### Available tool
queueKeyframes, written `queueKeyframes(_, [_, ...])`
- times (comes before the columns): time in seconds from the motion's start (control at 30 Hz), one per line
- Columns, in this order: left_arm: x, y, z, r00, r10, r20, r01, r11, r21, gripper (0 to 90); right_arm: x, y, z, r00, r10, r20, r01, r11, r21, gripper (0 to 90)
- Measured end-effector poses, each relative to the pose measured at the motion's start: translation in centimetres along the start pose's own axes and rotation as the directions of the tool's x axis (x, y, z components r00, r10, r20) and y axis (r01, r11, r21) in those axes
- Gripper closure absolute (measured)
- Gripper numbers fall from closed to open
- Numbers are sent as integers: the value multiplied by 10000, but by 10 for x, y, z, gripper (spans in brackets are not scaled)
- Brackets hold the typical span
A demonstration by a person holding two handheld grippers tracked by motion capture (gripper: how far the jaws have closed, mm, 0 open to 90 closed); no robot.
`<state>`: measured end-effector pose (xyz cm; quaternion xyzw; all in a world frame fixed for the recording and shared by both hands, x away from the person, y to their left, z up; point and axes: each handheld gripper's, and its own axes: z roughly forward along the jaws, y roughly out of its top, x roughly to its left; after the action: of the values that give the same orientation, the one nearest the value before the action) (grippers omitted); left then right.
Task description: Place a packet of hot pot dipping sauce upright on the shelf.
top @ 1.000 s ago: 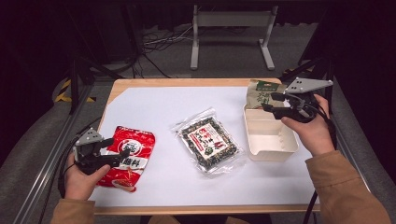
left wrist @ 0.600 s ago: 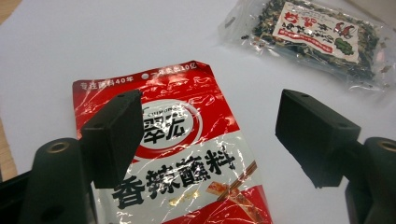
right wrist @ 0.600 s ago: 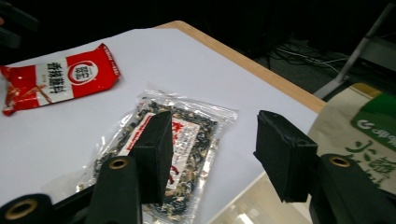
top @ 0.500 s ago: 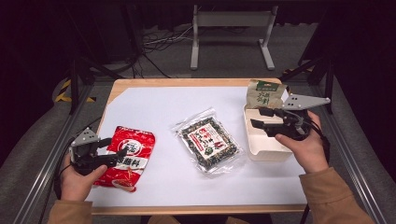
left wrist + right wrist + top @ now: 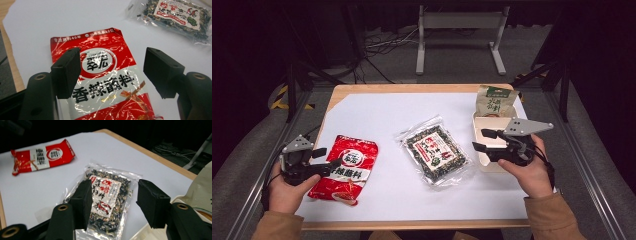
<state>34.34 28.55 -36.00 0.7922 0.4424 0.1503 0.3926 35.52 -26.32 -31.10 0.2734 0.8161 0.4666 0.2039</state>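
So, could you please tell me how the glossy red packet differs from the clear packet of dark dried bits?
The glossy red packet is opaque; the clear packet of dark dried bits shows its contents. The red one lies at the sheet's left, the clear one mid-table. The left gripper aims at the former, the right gripper at the latter. Both lie flat.

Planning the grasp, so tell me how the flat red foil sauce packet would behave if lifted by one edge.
The flat red foil sauce packet looks crinkled and thin, so it would probably sag. Its glossy film may slip between pads. It lies flat on the white paper sheet, so it likely slides when pushed.
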Motion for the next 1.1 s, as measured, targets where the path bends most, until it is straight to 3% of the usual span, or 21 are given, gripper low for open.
queueKeyframes(0.13, [8,3,7,9986,487,-206,-483,9987,178,278,4,-6,0,10000,25,-77,-24,9999,116,457])
queueKeyframes(0.23, [15,8,12,9985,531,-152,-526,9981,332,302,5,-12,6,9997,77,-230,-70,9995,297,458])
queueKeyframes(0.33, [21,12,15,9989,382,-264,-371,9984,415,300,7,-14,10,9993,69,-354,-55,9992,408,458])
queueKeyframes(0.47, [32,20,23,9999,79,-108,-75,9991,415,300,12,-13,14,9986,-60,-523,84,9989,452,457])
queueKeyframes(0.53, [37,24,29,9991,115,-405,-94,9986,516,302,15,-12,15,9981,-133,-606,158,9991,399,455])
queueKeyframes(0.77, [49,34,44,9978,-72,-654,96,9993,369,302,21,-14,15,9971,-249,-720,275,9990,359,451])
queueKeyframes(1.1, [67,33,70,9954,-596,-744,636,9966,524,332,23,-18,16,9965,-173,-824,191,9996,215,450])
